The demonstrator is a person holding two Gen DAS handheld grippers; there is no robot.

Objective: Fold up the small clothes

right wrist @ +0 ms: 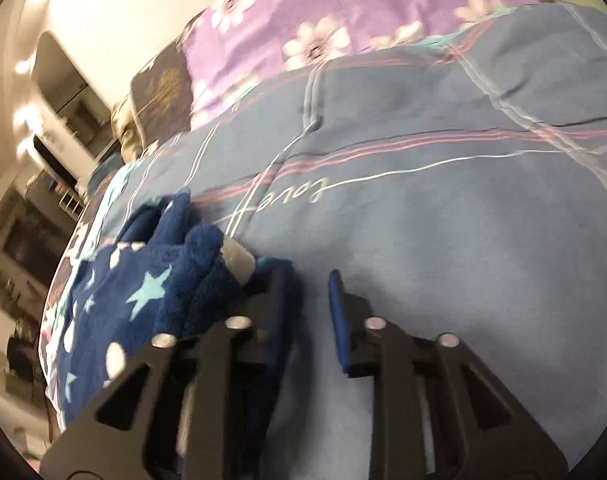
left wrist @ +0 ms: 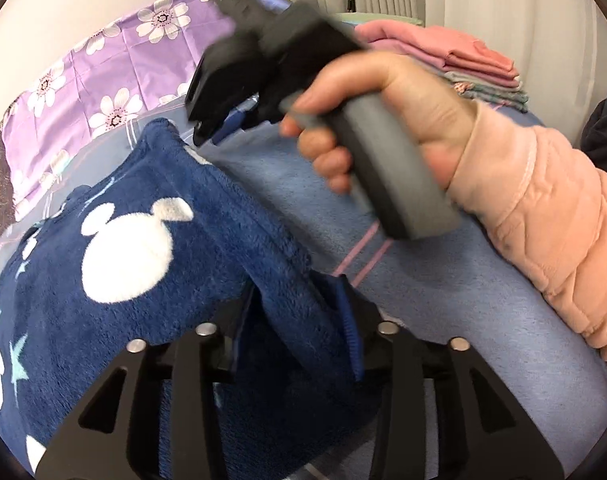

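A navy fleece garment (left wrist: 151, 248) with white mouse heads and pale stars lies on the blue-grey bedspread (left wrist: 423, 280). One fold of it runs between the jaws of my left gripper (left wrist: 297, 292), which stand apart; the ribbed blue right pad (left wrist: 350, 332) shows bare. A person's hand (left wrist: 403, 92) in a pink quilted sleeve holds my right gripper (left wrist: 201, 120) at the garment's far corner, blurred. In the right wrist view my right gripper (right wrist: 311, 280) is shut to a thin slit with only bedspread (right wrist: 423, 220) behind it. The garment (right wrist: 155, 292) bunches against its left finger.
A stack of folded pink and patterned clothes (left wrist: 463, 56) sits at the far right of the bed. A purple floral sheet (left wrist: 123, 60) covers the far side (right wrist: 323, 8). Room furniture (right wrist: 55, 92) stands beyond the bed's left edge.
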